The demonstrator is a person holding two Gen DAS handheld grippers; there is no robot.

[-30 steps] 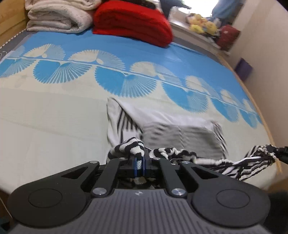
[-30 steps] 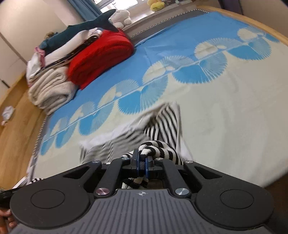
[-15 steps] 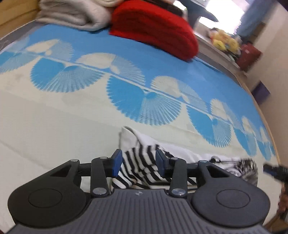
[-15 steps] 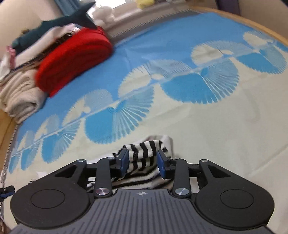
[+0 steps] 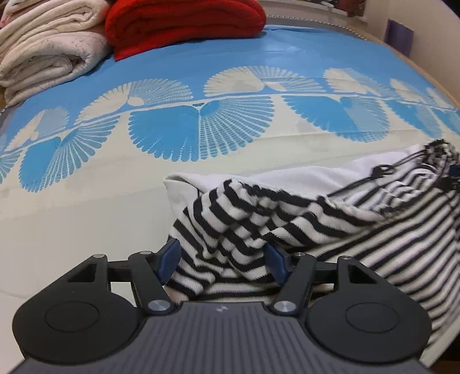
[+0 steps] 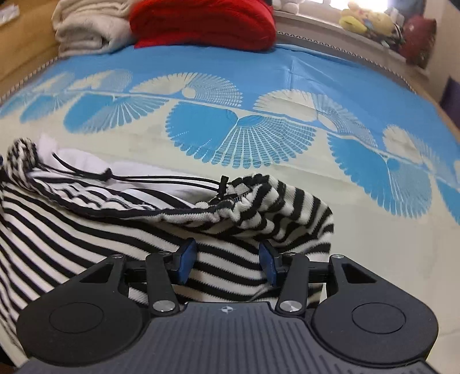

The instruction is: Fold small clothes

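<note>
While both jaws opening: one striped garment (image 5: 330, 218) between left gripper (image 5: 222, 260), right gripper (image 6: 227, 260).

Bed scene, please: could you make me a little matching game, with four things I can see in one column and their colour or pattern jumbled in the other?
Things:
1. folded blanket
2. small garment
3. gripper pads
4. bedspread

Colour or pattern:
A. blue and cream fan shapes
B. plain red
C. black and white stripes
D. dark blue

Pairs: 1-B, 2-C, 3-D, 4-A
</note>
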